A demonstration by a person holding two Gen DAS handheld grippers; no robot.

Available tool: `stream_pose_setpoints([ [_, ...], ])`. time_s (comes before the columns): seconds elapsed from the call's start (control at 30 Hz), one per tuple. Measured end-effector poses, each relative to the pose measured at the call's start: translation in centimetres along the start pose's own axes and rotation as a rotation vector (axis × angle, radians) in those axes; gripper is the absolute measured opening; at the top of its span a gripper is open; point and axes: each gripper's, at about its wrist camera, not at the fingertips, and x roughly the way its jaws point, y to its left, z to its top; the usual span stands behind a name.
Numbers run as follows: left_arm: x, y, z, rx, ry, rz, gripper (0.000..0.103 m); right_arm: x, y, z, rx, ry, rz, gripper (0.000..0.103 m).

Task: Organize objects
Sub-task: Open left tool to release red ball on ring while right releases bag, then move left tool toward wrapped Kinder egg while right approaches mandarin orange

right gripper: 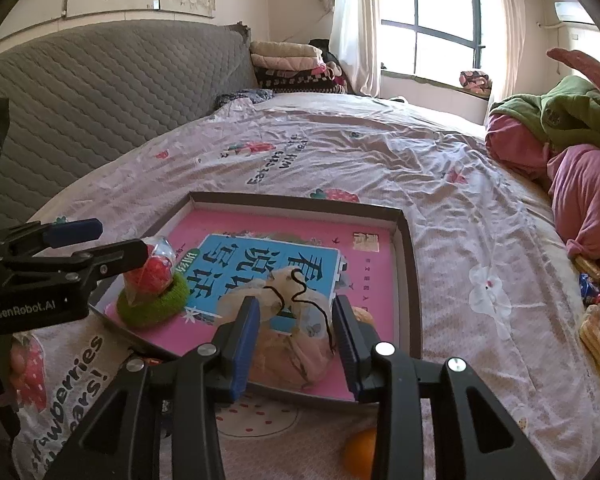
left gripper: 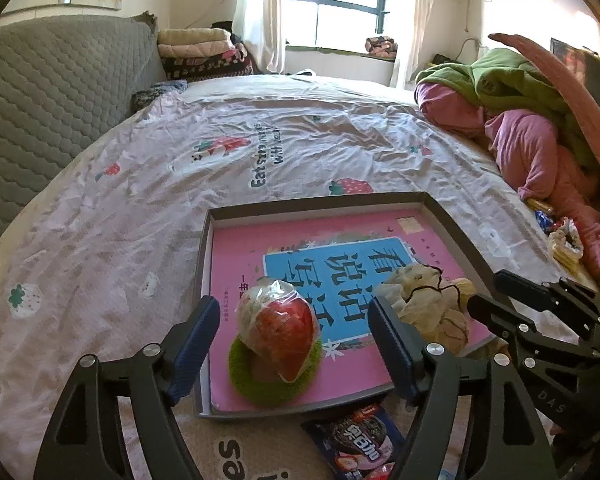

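Note:
A shallow grey box (left gripper: 440,216) lies on the bed with a pink and blue book (left gripper: 340,272) inside it. On the book sits a green knitted ring (left gripper: 276,380) with a red fruit in a clear bag (left gripper: 280,328) on top. My left gripper (left gripper: 296,340) is open, its pads standing apart from the fruit on either side. A beige plastic bag with a black string (right gripper: 296,320) rests on the book between the fingers of my right gripper (right gripper: 296,340), which is open around it. From the right wrist, the left gripper (right gripper: 122,240) shows beside the fruit (right gripper: 152,274).
A dark cookie packet (left gripper: 356,440) lies in front of the box. An orange (right gripper: 360,452) sits on the sheet near my right gripper. Snack packets (right gripper: 596,320) and a pile of pink and green clothes (left gripper: 520,128) are at the right. A grey quilted headboard (left gripper: 52,100) runs along the left.

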Motion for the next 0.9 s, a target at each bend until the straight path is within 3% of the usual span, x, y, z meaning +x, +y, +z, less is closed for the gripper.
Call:
stream_pose_setpoints([
  [0.1, -0.4, -0.2, -0.3, -0.001, 0.002, 0.002, 0.078, -0.4, 0.0, 0.1, 0.004, -0.007, 0.008, 0.047],
  [0.9, -3.3, -0.6, -1.1, 0.005, -0.024, 0.013, 0.078, -3.6, 0.9, -0.4, -0.011, -0.035, -0.001, 0.048],
])
